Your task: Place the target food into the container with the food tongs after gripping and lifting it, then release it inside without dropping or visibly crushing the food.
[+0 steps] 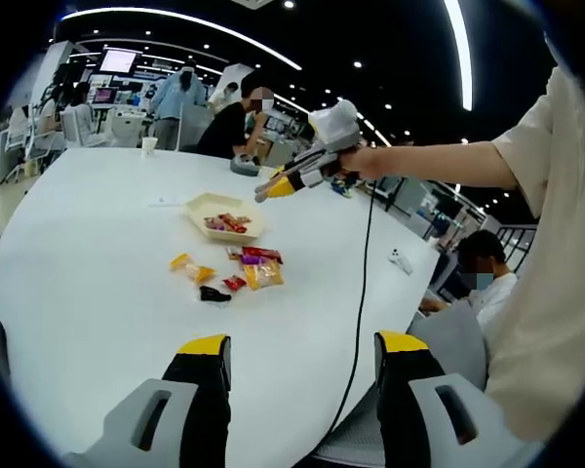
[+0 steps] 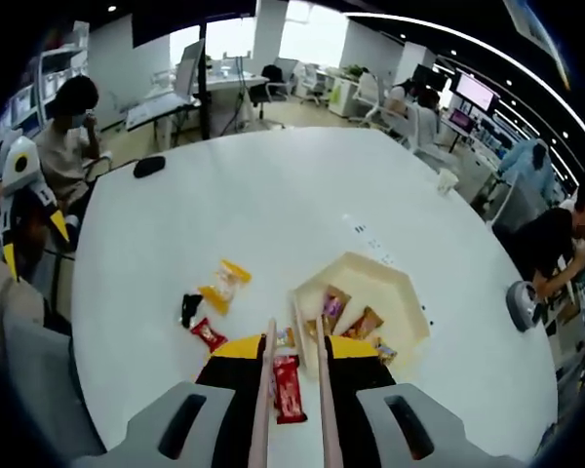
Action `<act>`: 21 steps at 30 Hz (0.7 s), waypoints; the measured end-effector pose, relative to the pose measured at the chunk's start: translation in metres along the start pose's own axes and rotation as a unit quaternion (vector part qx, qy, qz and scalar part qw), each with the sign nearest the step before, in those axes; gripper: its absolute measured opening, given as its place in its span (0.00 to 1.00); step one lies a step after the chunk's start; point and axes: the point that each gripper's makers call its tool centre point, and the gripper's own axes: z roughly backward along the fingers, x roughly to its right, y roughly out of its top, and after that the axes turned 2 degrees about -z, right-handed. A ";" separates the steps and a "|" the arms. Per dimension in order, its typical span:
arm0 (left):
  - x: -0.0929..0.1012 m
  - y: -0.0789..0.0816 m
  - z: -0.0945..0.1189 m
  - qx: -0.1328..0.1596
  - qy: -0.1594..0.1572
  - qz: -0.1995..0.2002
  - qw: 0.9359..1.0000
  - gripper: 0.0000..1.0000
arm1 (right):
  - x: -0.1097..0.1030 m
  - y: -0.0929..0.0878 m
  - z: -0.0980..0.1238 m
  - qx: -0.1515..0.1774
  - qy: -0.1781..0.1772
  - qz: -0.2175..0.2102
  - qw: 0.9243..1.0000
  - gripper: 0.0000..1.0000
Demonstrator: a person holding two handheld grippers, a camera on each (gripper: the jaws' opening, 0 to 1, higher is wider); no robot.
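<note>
A cream hexagonal container (image 1: 197, 204) (image 2: 407, 292) sits mid-table with a few snack packets inside. Loose packets lie beside it: a yellow one (image 1: 190, 265) (image 2: 222, 283), a black one (image 1: 213, 293) (image 2: 189, 308), a small red one (image 1: 234, 283) (image 2: 207, 333) and a longer red one (image 1: 261, 254) (image 2: 286, 385). My right gripper (image 1: 273, 187) (image 2: 297, 343) hovers above the container's edge, shut on the food tongs (image 2: 269, 370). The tong arms stand apart with nothing between them, and the longer red packet lies below. My left gripper (image 1: 302, 343) is open and empty at the near table edge.
The round white table (image 1: 97, 292) (image 2: 273, 185) has a black cable (image 1: 361, 292) trailing across it. A small white item (image 1: 400, 261) and a paper cup (image 1: 148, 146) also stand on it. Several people sit around the far and right edges. A dark object (image 2: 148, 166) lies far off.
</note>
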 end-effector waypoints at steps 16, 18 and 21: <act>-0.001 -0.001 0.000 0.000 -0.003 0.001 1.000 0.59 | -0.045 -0.030 -0.015 -0.039 0.035 0.013 0.999 0.23; -0.001 -0.001 -0.001 0.001 -0.004 0.002 1.000 0.59 | -0.050 -0.033 -0.017 -0.044 0.041 0.017 0.998 0.23; -0.001 -0.001 -0.001 0.000 -0.004 0.003 1.000 0.59 | -0.057 -0.039 -0.019 -0.057 0.047 0.035 0.997 0.23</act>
